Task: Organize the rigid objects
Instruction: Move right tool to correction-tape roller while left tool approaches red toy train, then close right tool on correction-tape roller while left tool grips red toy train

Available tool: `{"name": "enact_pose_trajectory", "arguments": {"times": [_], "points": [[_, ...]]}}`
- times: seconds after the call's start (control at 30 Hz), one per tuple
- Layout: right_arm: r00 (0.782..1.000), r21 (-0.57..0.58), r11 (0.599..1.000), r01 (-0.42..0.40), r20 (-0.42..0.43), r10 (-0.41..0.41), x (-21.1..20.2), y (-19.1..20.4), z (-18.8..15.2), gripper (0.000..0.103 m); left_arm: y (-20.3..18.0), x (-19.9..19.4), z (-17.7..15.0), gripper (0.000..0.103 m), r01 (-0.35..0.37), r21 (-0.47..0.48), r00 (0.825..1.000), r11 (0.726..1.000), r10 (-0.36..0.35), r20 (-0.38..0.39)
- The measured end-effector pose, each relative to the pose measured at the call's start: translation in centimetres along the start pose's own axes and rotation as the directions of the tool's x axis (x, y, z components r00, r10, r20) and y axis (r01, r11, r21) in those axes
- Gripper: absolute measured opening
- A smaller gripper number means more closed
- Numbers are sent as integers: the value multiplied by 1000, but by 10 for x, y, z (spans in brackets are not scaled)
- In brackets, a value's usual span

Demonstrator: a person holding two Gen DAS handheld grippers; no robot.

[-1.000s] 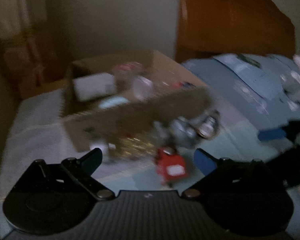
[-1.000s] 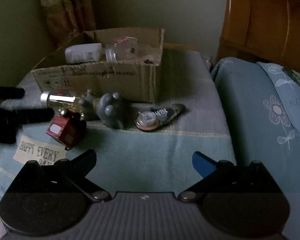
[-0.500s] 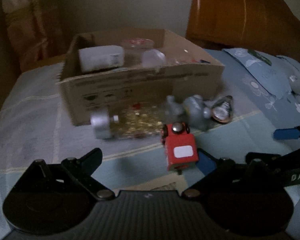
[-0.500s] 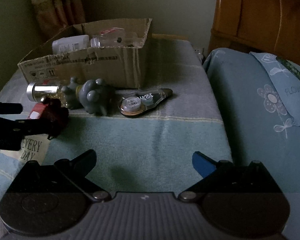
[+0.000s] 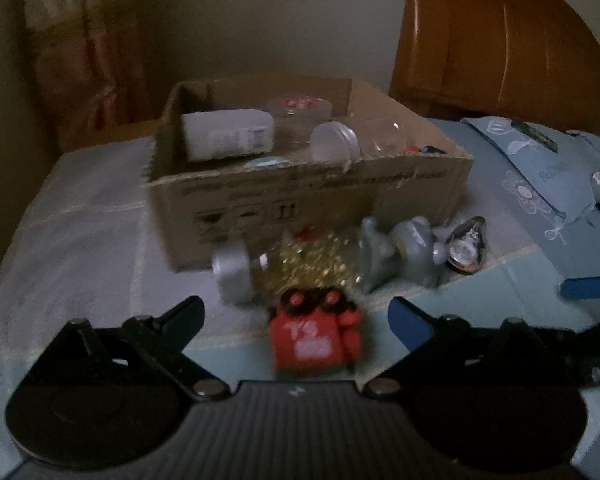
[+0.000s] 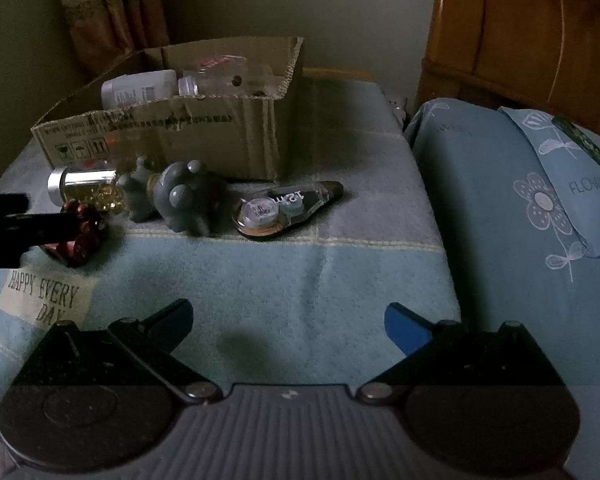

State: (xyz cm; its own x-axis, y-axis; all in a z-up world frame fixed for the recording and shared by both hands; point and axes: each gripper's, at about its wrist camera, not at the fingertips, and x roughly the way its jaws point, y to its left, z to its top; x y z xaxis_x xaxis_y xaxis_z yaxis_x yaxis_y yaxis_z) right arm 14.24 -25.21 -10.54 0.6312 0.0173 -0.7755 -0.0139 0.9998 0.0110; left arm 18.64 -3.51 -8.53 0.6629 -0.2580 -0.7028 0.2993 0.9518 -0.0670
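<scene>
A red toy car [image 5: 314,336] lies on the blue blanket between the open fingers of my left gripper [image 5: 296,316]; it also shows in the right wrist view [image 6: 78,236]. Behind it lie a jar of gold beads [image 5: 276,268], a grey figurine [image 5: 400,252] and a correction tape dispenser [image 5: 466,246]. A cardboard box [image 5: 308,200] behind them holds a white bottle [image 5: 228,134] and clear containers. My right gripper [image 6: 288,322] is open and empty over the blanket, well short of the dispenser [image 6: 284,208].
A blue pillow [image 6: 520,200] lies to the right before a wooden headboard [image 6: 532,36]. A "HAPPY EVERY DAY" label [image 6: 44,296] is on the blanket. A curtain [image 5: 84,52] hangs at the back left.
My left gripper has moved in on the red toy car, which now sits between its fingers. My right gripper has held nearly still.
</scene>
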Motion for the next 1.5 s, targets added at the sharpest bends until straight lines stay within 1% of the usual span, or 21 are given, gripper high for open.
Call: {"name": "enact_pose_trajectory", "arguments": {"times": [0.07, 0.17, 0.3, 0.4, 0.57, 0.6, 0.7, 0.83, 0.93, 1.03, 1.1, 1.17, 1.33, 1.47, 1.5], "points": [[1000, -2, 1000, -3, 3, 3, 1, 1, 1, 103, -4, 13, 1, 98, -1, 2, 1000, 1000, 1, -26], [1000, -8, 1000, -5, 11, 5, 0, 1, 2, 103, -1, 20, -4, 98, -30, -3, 998, 1000, 30, -53], [1000, -38, 999, -10, 29, 11, 1, -1, 4, 103, 15, 13, -19, 98, -72, 5, 994, 997, 72, -80], [999, -70, 998, -5, 31, 7, 5, -1, 7, 103, 31, 3, -29, 99, -104, -20, 992, 994, 102, -76], [999, -135, 991, -1, 36, 6, 16, -1, 12, 103, 52, -10, -35, 99, -165, -47, 982, 985, 160, -105], [999, -145, 989, -2, 38, 8, 18, -1, 12, 103, 53, -12, -35, 98, -169, -52, 980, 984, 163, -114], [999, -165, 986, -6, 33, 11, 24, -1, 13, 103, 48, -20, -32, 99, -132, -61, 987, 989, 126, -99], [999, -187, 982, -21, 43, 30, 28, 0, 12, 103, 41, -11, -18, 99, -114, -124, 992, 986, 107, -64], [997, -200, 979, -36, 53, 47, 29, -1, 12, 103, 39, 6, -10, 99, -151, -154, 988, 976, 143, -65], [996, -216, 975, -47, 64, 62, 31, -5, 13, 103, 38, 14, -11, 99, -187, -144, 981, 972, 177, -74], [995, -225, 973, -58, 62, 74, 33, -9, 15, 103, 41, 18, -12, 99, -205, -144, 977, 968, 192, -98], [995, -236, 969, -70, 59, 86, 36, -11, 19, 103, 44, 13, -16, 99, -214, -131, 975, 968, 203, -95], [990, -252, 961, -115, 46, 131, 47, -17, 30, 103, 58, 2, -23, 99, -241, -149, 969, 959, 228, -97], [982, -233, 957, -172, 32, 184, 57, -26, 38, 103, 58, -2, -26, 98, -263, -142, 964, 954, 254, -83], [983, -235, 958, -167, 36, 181, 59, -28, 40, 103, 56, -2, -26, 97, -261, -139, 965, 955, 253, -76]]}}
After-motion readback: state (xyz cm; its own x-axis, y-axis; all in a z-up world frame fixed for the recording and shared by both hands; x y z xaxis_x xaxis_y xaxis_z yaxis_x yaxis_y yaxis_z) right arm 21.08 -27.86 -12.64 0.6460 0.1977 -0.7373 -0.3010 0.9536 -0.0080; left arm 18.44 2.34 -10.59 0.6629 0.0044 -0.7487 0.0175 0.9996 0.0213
